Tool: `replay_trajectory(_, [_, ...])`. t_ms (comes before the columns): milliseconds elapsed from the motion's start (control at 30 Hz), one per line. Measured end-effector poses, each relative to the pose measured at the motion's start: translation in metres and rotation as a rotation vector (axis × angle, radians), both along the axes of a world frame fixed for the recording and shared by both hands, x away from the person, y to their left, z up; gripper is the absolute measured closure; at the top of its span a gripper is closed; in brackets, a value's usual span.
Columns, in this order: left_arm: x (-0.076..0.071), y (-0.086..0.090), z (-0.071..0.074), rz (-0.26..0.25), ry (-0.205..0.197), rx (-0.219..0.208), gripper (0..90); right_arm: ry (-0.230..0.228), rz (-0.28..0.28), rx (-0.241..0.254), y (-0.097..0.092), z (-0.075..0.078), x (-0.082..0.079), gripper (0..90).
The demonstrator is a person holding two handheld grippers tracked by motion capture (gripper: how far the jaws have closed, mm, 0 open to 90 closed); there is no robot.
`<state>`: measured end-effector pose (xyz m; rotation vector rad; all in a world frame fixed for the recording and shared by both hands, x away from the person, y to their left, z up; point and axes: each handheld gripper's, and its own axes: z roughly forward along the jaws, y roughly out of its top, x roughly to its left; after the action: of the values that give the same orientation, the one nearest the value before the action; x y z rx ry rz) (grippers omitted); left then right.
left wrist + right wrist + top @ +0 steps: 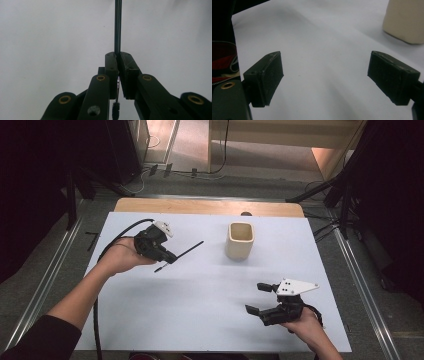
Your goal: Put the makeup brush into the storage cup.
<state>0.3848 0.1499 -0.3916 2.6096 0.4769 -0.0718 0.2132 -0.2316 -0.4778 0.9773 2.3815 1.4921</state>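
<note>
A thin black brush (187, 250) with a long straight stem is pinched in my left gripper (170, 258), above the left half of the white table (200, 315). The stem points toward a beige square-mouthed cup (240, 240), which stands upright at the middle back. In the left gripper view the stem (117, 27) rises from between the closed jaws of my left gripper (117, 55), and the bristled end (115, 110) hangs below them. My right gripper (254, 297) rests low at the front right, open, with nothing between its jaws. The right gripper view shows the right gripper (324, 77) over bare table, with the cup (404, 20) at the top right.
The white sheet covers a wooden tabletop whose far edge (210, 206) shows behind it. A black cable (96, 320) trails from the left gripper along the left forearm. Dark stands and cables lie on the floor beyond the table.
</note>
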Motion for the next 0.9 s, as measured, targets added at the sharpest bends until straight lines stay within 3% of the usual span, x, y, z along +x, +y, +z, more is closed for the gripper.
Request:
replay_trajectory(67, [-0.005, 0.001, -0.002, 0.018, 0.03, -0.022, 85.5, -0.01, -0.007, 0.007, 0.001, 0.001, 0.0, 13.7])
replay_trajectory(233, [-0.012, 0.003, -0.002, 0.015, 0.029, -0.03, 85.5, -0.008, -0.008, 0.0, 0.002, 0.0, 0.001, 13.7])
replay_trajectory(333, [-0.017, 0.005, -0.004, 0.027, 0.032, -0.021, 85.5, -0.034, -0.01, -0.022, 0.003, 0.0, 0.001, 13.6])
replay_trajectory(500, [-0.028, 0.007, -0.008, 0.036, 0.065, -0.057, 85.5, -0.024, -0.009, -0.011, 0.004, 0.002, 0.003, 13.6])
replay_trajectory(633, [-0.035, 0.006, -0.009, 0.04, 0.075, -0.062, 85.5, -0.024, -0.016, -0.019, 0.005, 0.004, 0.004, 13.6])
replay_trajectory(900, [-0.052, 0.007, -0.008, 0.037, 0.059, -0.064, 85.5, -0.02, 0.006, -0.028, 0.012, 0.006, 0.004, 13.7])
